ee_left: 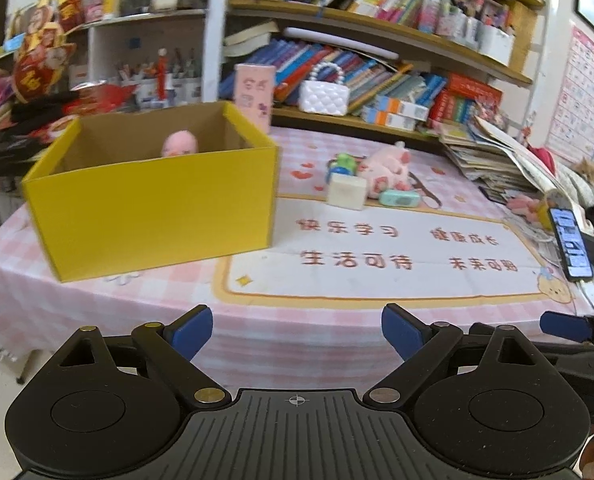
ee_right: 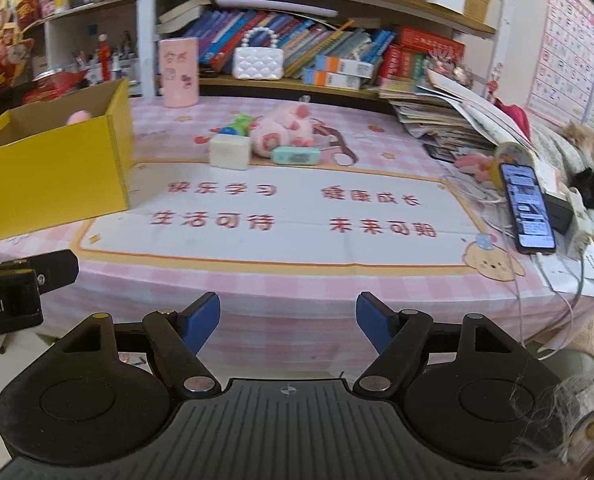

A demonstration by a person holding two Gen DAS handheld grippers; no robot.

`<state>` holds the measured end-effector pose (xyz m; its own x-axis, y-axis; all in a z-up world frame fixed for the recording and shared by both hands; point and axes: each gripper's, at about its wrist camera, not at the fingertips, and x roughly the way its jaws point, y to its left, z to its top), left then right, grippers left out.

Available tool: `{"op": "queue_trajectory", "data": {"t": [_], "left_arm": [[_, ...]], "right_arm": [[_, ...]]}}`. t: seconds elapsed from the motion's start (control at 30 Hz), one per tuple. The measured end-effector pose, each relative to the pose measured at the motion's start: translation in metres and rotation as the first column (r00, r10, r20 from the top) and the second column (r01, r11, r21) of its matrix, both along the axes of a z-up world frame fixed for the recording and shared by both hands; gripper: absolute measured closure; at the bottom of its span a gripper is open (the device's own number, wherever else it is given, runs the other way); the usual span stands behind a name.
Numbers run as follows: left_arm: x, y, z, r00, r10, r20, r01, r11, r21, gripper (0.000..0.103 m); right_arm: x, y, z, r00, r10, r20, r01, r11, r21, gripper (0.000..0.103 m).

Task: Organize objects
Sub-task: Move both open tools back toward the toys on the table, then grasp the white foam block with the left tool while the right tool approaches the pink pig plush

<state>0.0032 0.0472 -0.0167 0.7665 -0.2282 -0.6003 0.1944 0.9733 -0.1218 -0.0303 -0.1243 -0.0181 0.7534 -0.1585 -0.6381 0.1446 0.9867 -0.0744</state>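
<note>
Left wrist view: left gripper (ee_left: 297,330) spread wide at 6 o'clock, holding nothing, back off the near edge of the table (ee_left: 97,304). Yellow box (ee_left: 153,204) at 10 o'clock, open-topped, a pink plush (ee_left: 180,143) already inside against its far wall. Remaining clutter bunched at 1 o'clock, well apart from the box: white cube (ee_left: 347,191), green toy (ee_left: 341,164), pink pig plush (ee_left: 387,169), mint case (ee_left: 400,199), touching or overlapping one another.

Right wrist view: right gripper (ee_right: 288,319) equally wide, empty, likewise short of the table edge. Same pile at 12 o'clock, box corner at 9 o'clock, phone (ee_right: 527,208) propped at 3 o'clock with cables trailing off the edge beside it.

Judged risks: tight packing likely to let a finger closing on the cube shove the mint case or drag the plush along. Soft plush apt to squash and slip from a shallow pinch. Long reach from here, so a low carry could clip the box rim and slide the light carton. Wide swing toward 3 o'clock could catch a cable and topple the phone. Both grippers close together near the edge, so a collision possible when crossing.
</note>
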Motion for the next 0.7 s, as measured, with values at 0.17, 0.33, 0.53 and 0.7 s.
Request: {"op": "queue_trajectory", "data": {"t": [0.17, 0.33, 0.53, 0.7], "left_arm": [[0.013, -0.022, -0.001, 1.0, -0.031, 0.0, 0.031, 0.999, 0.015, 0.009], [0.029, -0.039, -0.003, 0.999, -0.032, -0.012, 0.033, 0.999, 0.031, 0.009], [0.053, -0.059, -0.004, 1.0, -0.012, -0.014, 0.012, 0.999, 0.04, 0.009], [0.075, -0.078, -0.007, 1.0, 0.003, -0.019, -0.002, 0.999, 0.052, 0.009]], "right_arm": [[0.013, -0.023, -0.002, 0.999, -0.038, -0.015, 0.038, 0.999, 0.009, 0.03], [0.031, -0.041, -0.003, 0.999, -0.042, -0.027, 0.043, 0.999, 0.02, 0.03], [0.058, -0.061, -0.004, 0.999, -0.019, -0.041, 0.02, 0.999, 0.028, 0.03], [0.083, -0.078, -0.004, 0.999, 0.005, -0.036, -0.003, 0.999, 0.034, 0.03]]}}
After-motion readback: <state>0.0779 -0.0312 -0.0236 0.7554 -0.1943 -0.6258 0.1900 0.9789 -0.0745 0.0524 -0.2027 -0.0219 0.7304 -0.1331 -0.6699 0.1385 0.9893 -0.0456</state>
